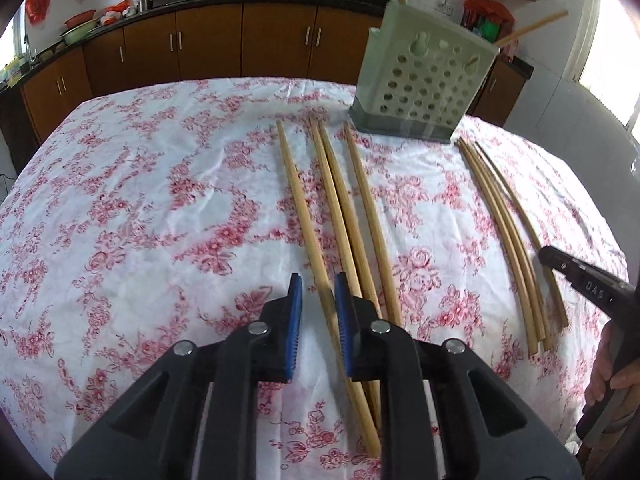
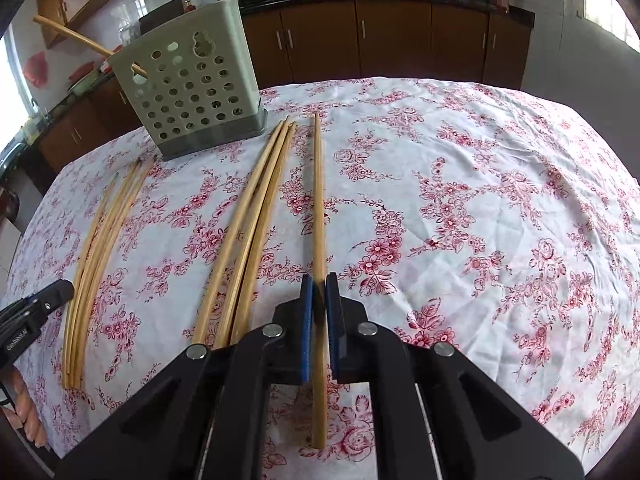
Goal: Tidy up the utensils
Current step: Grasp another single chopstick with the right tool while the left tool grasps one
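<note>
**Both grippers down among the chopsticks**

The table (image 1: pixel 140 200), under a white cloth with red flowers, fills both views, with brown kitchen cabinets (image 1: pixel 208 40) behind it. The perforated grey-green utensil holder (image 1: pixel 420 88) stands at the far side; two chopsticks already stick out of its top. Only the left wrist view shows the four chopsticks (image 1: pixel 340 208) lying side by side before the holder. Only the right wrist view shows the single chopstick (image 2: pixel 319 216) lying apart, to the right of a tight bundle of three (image 2: pixel 248 240).

The left gripper (image 1: pixel 316 312) has its blue-padded jaws parted, and the leftmost chopstick (image 1: pixel 308 240) of the four runs through the gap without clearly touching either pad. The right gripper (image 2: pixel 319 312) has its jaws drawn close around the single chopstick, the pads pressed against or just beside it; the stick runs on past them in both directions, flat on the cloth.
</note>
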A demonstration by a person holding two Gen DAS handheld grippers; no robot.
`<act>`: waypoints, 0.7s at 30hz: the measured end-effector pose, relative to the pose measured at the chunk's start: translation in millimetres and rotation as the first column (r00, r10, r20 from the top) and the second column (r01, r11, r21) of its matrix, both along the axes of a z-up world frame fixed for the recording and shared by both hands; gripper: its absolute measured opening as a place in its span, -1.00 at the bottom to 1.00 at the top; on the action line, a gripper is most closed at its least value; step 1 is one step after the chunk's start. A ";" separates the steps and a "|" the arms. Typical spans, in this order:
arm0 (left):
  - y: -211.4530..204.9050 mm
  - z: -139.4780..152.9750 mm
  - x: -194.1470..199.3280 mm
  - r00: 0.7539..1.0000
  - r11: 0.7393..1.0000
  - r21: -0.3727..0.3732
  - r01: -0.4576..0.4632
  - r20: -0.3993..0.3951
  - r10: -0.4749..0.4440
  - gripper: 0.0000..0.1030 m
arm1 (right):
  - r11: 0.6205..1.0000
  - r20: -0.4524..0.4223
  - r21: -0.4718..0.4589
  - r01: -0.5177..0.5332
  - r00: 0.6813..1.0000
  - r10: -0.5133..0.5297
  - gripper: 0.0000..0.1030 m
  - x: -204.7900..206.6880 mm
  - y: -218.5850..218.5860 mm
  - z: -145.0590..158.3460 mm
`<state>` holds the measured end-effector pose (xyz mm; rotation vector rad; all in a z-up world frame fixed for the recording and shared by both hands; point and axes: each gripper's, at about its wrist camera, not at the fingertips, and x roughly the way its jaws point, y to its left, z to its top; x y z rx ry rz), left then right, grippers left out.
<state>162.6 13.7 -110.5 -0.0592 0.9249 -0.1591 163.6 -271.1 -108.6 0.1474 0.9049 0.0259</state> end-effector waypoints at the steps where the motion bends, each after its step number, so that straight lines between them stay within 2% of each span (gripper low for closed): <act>1: -2.2 -0.2 -0.8 1.000 1.000 0.017 0.001 0.009 -0.001 -0.65 | 1.000 0.001 -0.003 -0.002 1.000 0.002 -0.85 -0.6 1.0 -0.4; 5: -5.7 -1.5 0.7 1.000 0.998 0.063 -0.009 0.019 0.008 -0.80 | 1.000 0.001 0.003 -0.019 1.000 0.019 -0.84 -5.5 0.8 -0.5; 10: 3.8 -1.4 23.9 0.999 0.996 0.084 -0.030 0.021 0.029 -0.83 | 0.999 0.013 -0.026 -0.027 1.000 0.027 -0.85 -2.1 2.9 -0.2; 16: 27.2 -2.0 49.5 0.996 0.994 0.063 -0.087 0.029 0.086 -0.83 | 0.998 0.033 -0.044 0.048 0.998 -0.047 -0.85 16.9 -11.0 -0.8; 21: 34.2 -2.4 51.8 0.995 0.995 0.024 -0.093 0.025 0.092 -0.82 | 0.996 0.039 -0.066 0.052 0.998 -0.049 -0.84 19.3 -9.1 -1.4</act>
